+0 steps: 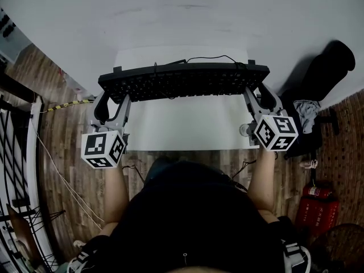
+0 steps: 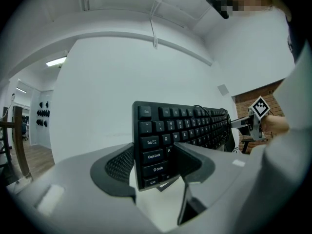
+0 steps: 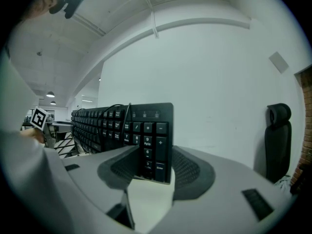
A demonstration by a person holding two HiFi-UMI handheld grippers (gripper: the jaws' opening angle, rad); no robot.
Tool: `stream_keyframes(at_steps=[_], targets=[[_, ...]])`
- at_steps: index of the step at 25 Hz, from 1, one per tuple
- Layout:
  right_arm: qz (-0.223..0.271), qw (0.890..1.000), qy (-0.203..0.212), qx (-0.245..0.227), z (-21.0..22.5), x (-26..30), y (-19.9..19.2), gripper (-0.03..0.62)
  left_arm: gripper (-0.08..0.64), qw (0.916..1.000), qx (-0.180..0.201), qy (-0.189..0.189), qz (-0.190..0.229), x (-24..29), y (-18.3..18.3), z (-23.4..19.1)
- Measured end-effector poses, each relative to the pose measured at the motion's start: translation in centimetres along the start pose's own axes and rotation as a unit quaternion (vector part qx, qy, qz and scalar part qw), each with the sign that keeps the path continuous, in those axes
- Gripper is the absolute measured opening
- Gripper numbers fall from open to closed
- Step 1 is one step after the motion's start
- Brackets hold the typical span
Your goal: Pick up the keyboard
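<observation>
Left hand-held gripper (image 2: 155, 164) clamped on keyboard (image 1: 182, 79), Ctrl end | right hand-held gripper (image 3: 147, 165) clamped on numpad end | advice: lift both ends level, equal pace, mind cable (image 1: 208, 57)

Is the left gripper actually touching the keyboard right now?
Touching. The left gripper view shows the left gripper with its jaws clamped on either face of the keyboard at the Caps Lock end.
</observation>
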State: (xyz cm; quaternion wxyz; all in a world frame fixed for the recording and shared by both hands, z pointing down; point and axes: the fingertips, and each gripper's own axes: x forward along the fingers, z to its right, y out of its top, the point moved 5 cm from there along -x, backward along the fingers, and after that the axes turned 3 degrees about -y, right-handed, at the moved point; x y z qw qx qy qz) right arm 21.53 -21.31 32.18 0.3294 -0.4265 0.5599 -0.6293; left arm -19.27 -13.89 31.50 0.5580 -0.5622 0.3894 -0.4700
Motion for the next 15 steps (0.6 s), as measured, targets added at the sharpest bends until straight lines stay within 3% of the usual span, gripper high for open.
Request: stream_keyframes(at_steps=[15], targets=[[-0.038, 0.999, 0.006, -0.005, 1.4, 1.4, -1.2, 0.213, 0.259, 0.9993, -0.023, 0.006, -0.029, 1.3, -1.9, 0.8]])
